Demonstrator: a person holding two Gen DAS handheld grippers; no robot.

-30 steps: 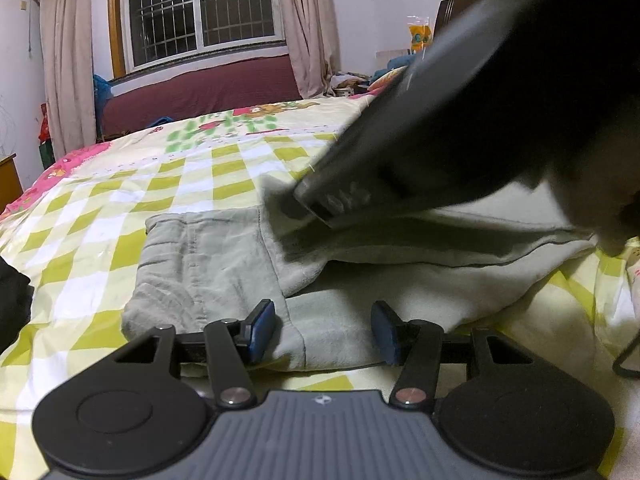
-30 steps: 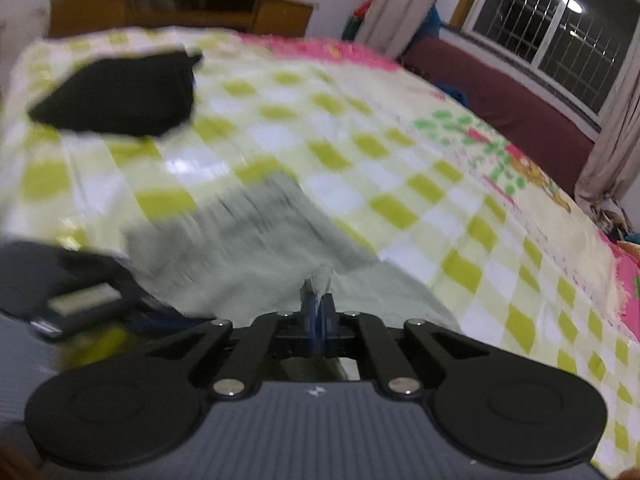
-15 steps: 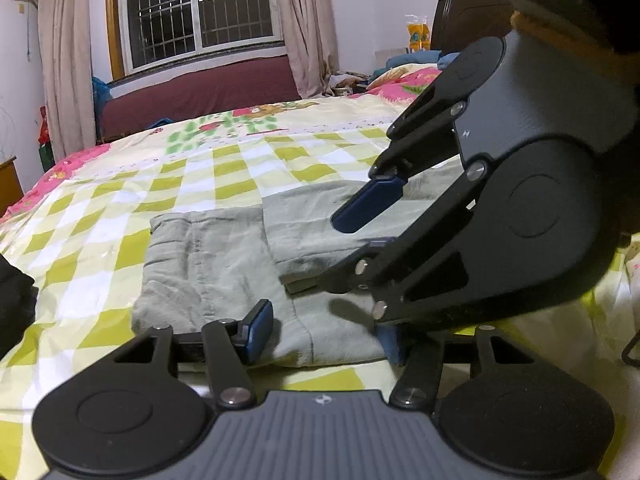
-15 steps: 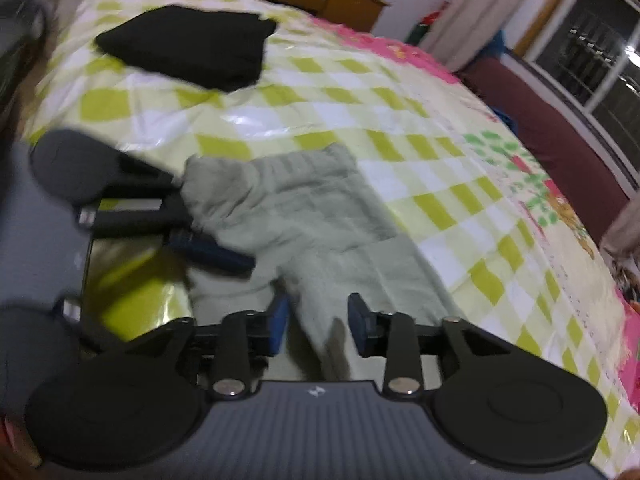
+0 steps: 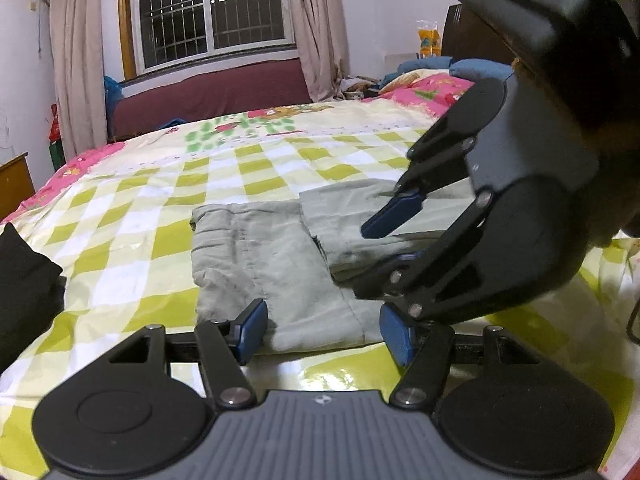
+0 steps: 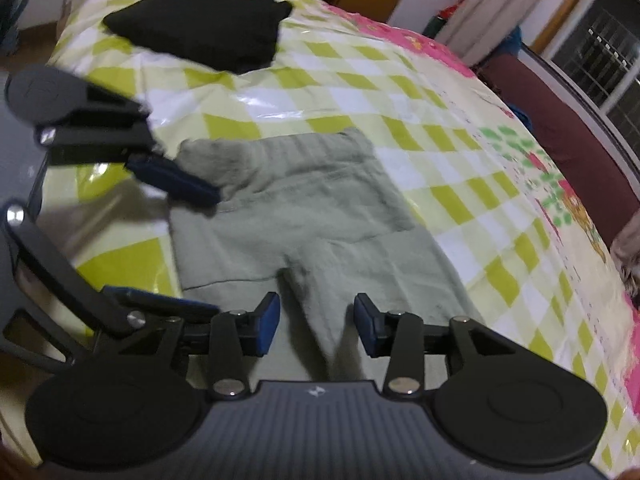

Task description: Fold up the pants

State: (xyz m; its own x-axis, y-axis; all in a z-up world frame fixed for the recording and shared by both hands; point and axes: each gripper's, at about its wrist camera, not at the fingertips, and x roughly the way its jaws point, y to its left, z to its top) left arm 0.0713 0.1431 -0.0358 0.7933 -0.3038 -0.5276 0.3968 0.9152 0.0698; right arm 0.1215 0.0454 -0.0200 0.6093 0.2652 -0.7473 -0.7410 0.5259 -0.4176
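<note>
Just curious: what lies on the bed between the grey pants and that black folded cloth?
Only bare checked bedsheet separates the grey pants from the black cloth, seen in the right wrist view.

No legible text or labels

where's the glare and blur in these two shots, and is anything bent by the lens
Left wrist view: sharp; glossy glare on the checked bedsheet just ahead of the left gripper, a ceiling-light reflection in the window, curtains bowed by the fisheye. Right wrist view: softer overall, white glare patch on the sheet near the black garment, edges smeared, the bed curving away; grey pants fairly clear.
</note>
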